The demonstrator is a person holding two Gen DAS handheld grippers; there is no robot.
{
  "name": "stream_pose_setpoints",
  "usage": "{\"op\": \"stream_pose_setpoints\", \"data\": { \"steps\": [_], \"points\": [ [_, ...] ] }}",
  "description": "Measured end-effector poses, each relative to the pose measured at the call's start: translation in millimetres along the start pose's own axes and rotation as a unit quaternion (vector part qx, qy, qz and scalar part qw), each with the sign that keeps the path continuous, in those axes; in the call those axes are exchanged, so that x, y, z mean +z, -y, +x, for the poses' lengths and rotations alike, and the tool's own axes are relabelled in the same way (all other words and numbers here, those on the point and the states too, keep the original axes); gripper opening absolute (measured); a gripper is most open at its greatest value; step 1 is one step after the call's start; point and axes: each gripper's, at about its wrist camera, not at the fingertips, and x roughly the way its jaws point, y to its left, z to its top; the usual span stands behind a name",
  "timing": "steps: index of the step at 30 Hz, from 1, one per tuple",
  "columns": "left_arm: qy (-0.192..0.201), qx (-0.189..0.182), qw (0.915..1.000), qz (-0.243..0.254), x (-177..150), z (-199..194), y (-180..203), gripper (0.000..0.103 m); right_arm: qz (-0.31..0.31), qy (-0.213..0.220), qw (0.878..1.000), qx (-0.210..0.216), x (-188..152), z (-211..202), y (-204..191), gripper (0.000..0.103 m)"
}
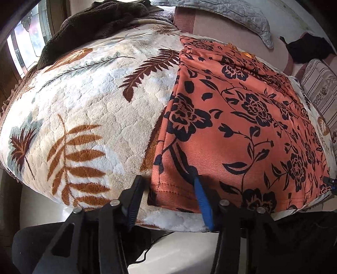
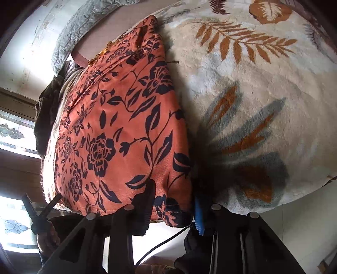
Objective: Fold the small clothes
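An orange garment with a black flower print lies flat on a cream leaf-patterned blanket. My left gripper is open at the garment's near left corner, its hem between the black and blue fingers. In the right wrist view the garment lies left of centre. My right gripper is open at its near right corner, with the hem between the fingers. The left gripper shows small at the lower left there. The right gripper's tip shows at the right edge of the left wrist view.
A dark brown fleece lies at the blanket's far left. A grey quilted cover and a striped cushion lie at the back and right. A window is at the left. The blanket's front edge drops to a pale floor.
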Motion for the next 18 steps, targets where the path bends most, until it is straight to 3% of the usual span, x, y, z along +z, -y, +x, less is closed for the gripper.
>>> {"op": "stream_pose_setpoints", "data": {
  "steps": [1,2,3,5,7,8,9,10,15,18],
  "points": [
    [-0.001,-0.002,1.0,0.002,0.0,-0.3,1.2,0.044,0.003,0.0,1.0,0.0,0.5,-0.5,0.9,0.04],
    [-0.002,-0.001,1.0,0.002,0.3,0.4,2.0,0.044,0.008,-0.003,1.0,0.003,0.9,0.2,2.0,0.062],
    [-0.003,-0.003,1.0,0.003,0.5,1.3,2.8,0.045,0.01,-0.001,1.0,0.009,1.3,0.0,3.0,0.073],
    [-0.008,-0.007,0.9999,0.01,0.6,4.1,5.6,0.063,0.005,-0.002,1.0,0.011,2.9,1.6,3.7,0.073],
    [-0.008,-0.005,0.9999,0.013,0.6,6.1,7.5,0.063,-0.005,-0.009,1.0,0.011,4.1,4.5,2.5,0.059],
    [-0.007,-0.004,0.9998,0.016,1.2,6.4,8.3,0.05,-0.007,-0.016,1.0,0.005,4.9,6.7,2.6,0.024],
    [-0.004,-0.005,0.9998,0.019,2.7,5.2,8.6,0.035,-0.005,-0.022,1.0,0.005,5.1,8.0,4.4,0.008],
    [-0.005,-0.014,0.9996,0.024,5.1,2.6,8.6,0.008,0.003,-0.023,1.0,0.02,5.7,6.2,6.9,0.008],
    [0.027,-0.074,0.9962,-0.037,22.4,-35.2,-13.6,0.008,0.016,0.028,0.997,0.068,13.6,-34.7,12.5,0.008],
    [-0.01,-0.079,0.9952,-0.056,23.1,-16.3,-16.5,0.012,0.012,-0.008,0.998,0.066,14.0,-13.9,18.7,0.011]
  ]
}}
